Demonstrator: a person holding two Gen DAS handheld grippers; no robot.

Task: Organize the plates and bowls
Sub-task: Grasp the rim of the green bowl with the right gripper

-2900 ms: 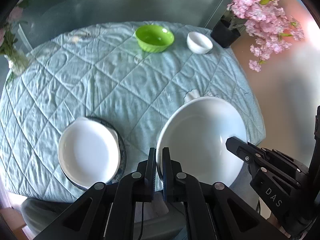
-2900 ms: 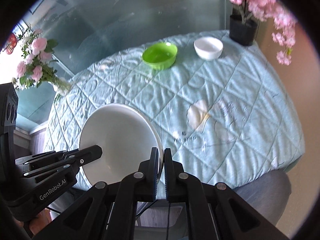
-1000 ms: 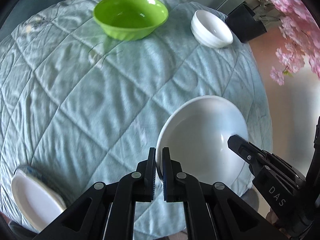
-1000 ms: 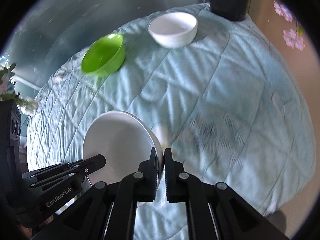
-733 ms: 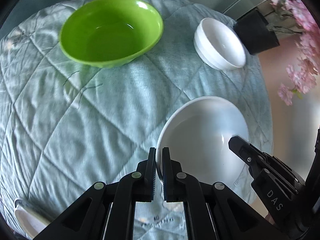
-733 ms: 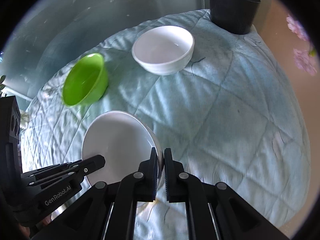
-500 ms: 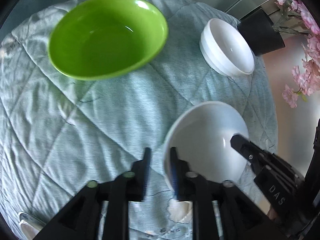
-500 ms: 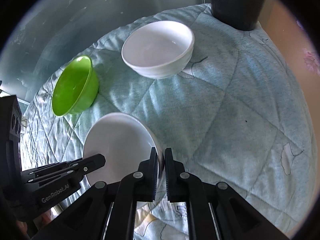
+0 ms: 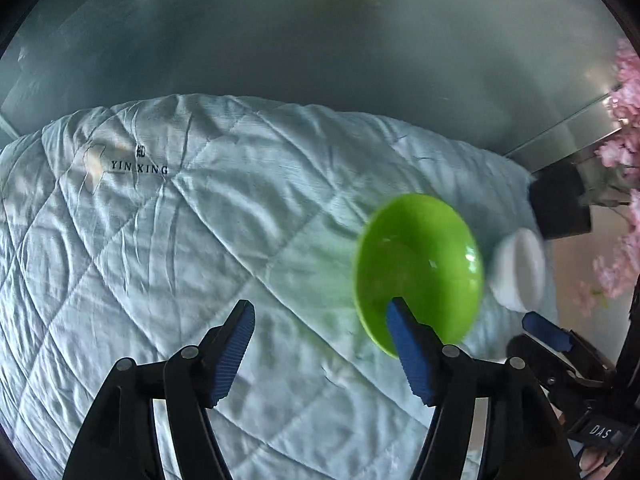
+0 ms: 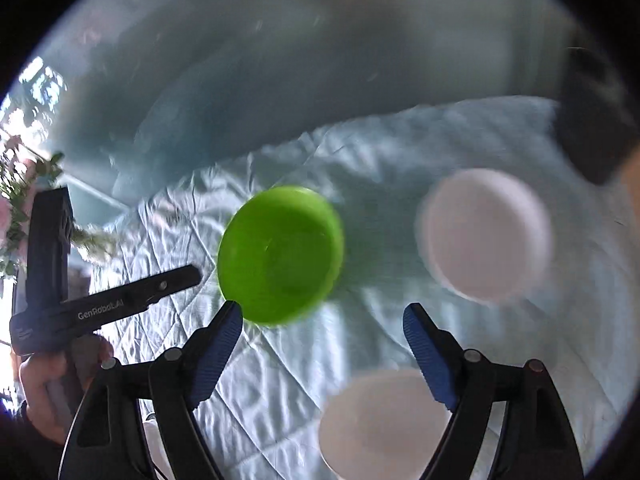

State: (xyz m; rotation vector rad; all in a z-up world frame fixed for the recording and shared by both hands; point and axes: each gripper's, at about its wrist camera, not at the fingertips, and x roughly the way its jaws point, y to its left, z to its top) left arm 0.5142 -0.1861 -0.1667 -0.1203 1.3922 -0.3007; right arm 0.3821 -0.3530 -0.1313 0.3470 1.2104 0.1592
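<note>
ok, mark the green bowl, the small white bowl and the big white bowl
green bowl (image 10: 280, 254), right wrist view, inner wall
small white bowl (image 10: 486, 234), right wrist view, inside of the bowl
big white bowl (image 10: 380, 424), right wrist view, inside, blurred

Quilt (image 10: 400, 160) carries three dishes: bowl (image 10: 280, 254) left, small bowl (image 10: 486, 234) right, plate (image 10: 380, 424) nearest; pot (image 9: 560, 206) far right.

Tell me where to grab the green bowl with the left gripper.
Pinch the near rim of the green bowl, one finger inside and one outside, coming from above. It sits upright and open on the quilted cloth, and the left gripper is already open beside it.
</note>
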